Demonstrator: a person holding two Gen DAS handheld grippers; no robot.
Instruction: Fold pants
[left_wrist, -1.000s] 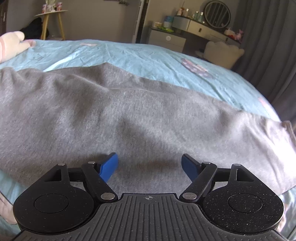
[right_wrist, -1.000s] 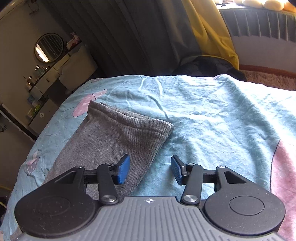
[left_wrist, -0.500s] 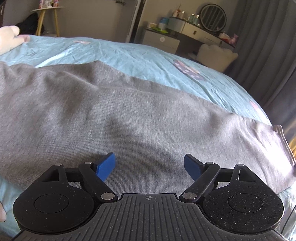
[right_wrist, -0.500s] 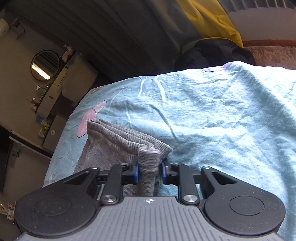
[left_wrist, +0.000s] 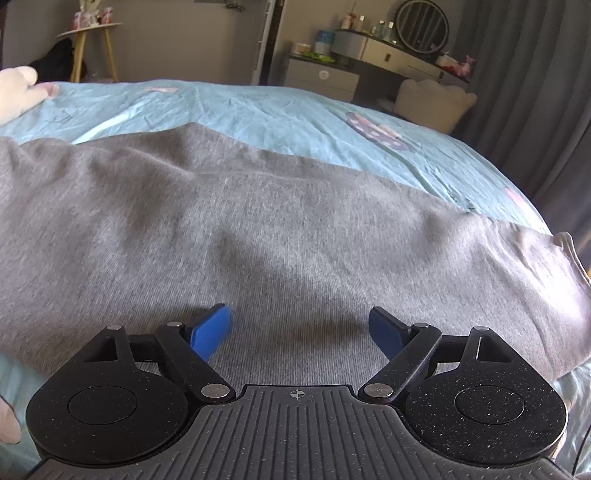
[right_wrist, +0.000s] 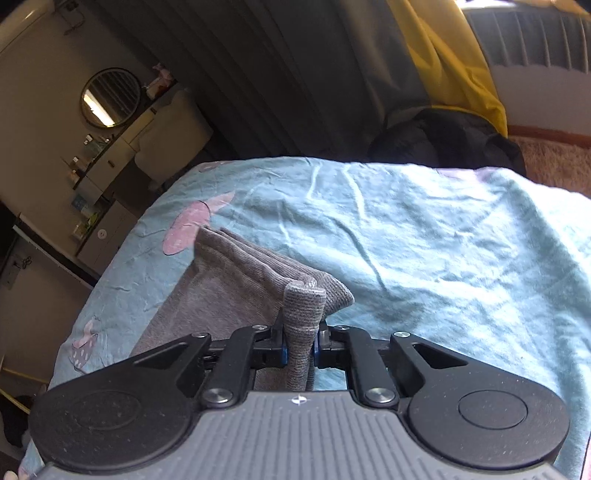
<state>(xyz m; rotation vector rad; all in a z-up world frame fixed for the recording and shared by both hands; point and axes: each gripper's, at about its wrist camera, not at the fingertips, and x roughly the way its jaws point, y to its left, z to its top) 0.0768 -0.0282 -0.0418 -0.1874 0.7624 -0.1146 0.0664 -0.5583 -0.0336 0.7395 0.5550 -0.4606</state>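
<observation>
Right wrist view shows the right tool (right_wrist: 299, 347) clenched on the ribbed cuff of the grey pants (right_wrist: 236, 295) lying on the bed (right_wrist: 443, 251) (left tool (left_wrist: 300, 326) released, hovering over them), so lift evenly toward the waistband.

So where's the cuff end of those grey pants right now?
In the right wrist view, the cuff is pinched in the right tool, lifted above the blue bedsheet, centre-left.

Plain heather-grey pants (left_wrist: 280, 236) spread ahead of the blue-padded, black left gripper (left_wrist: 299, 328); beyond lay a light-blue bedsheet (right_wrist: 424, 236) with pink prints, dark grey curtains (right_wrist: 295, 74) behind it.
</observation>
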